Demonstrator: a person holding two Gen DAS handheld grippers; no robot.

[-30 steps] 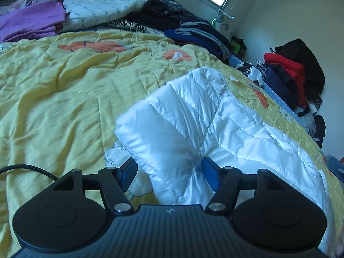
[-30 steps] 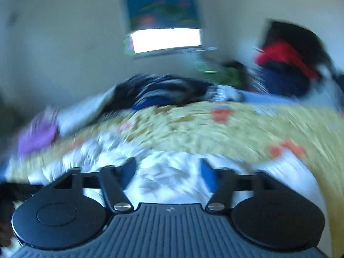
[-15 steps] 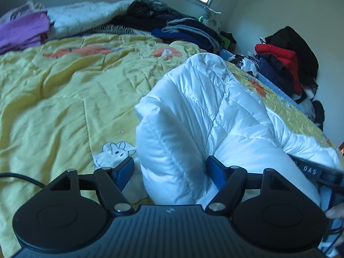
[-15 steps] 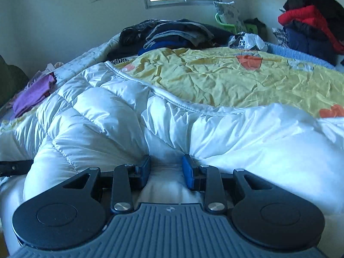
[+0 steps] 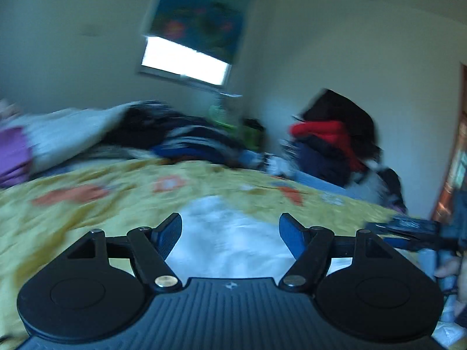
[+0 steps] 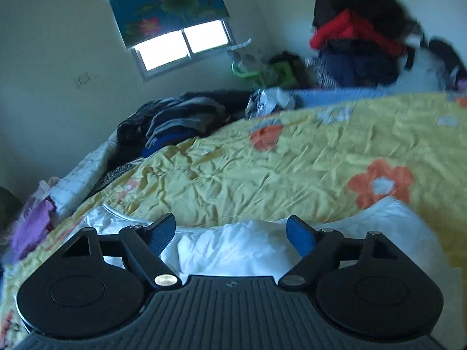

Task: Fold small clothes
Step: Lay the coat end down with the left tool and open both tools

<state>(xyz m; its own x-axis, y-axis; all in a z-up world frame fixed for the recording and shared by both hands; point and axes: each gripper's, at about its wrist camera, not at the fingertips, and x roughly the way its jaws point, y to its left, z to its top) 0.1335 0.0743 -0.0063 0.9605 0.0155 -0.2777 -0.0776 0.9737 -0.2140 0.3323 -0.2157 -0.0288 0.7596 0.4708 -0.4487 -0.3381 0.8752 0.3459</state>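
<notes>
A white quilted puffer jacket [image 6: 233, 246] lies on the yellow flowered bedspread [image 6: 292, 169]. It also shows, blurred, in the left wrist view [image 5: 230, 239]. My left gripper [image 5: 230, 229] is open and empty, raised above the jacket. My right gripper [image 6: 230, 230] is open and empty, just above the jacket's bunched folds. The other gripper [image 5: 420, 233] shows at the right edge of the left wrist view, with part of a hand beside it.
Piles of dark clothes [image 6: 181, 122] lie at the bed's far side. Purple garments [image 6: 32, 227] sit at the left. A heap of red, navy and black jackets [image 6: 359, 46] stands at the right by the wall. A window [image 6: 181, 46] is behind.
Both grippers have let go of the white jacket and lifted up and back. The right gripper, shut on the jacket half a second ago, is now open. The jacket lies lower on the bed.
</notes>
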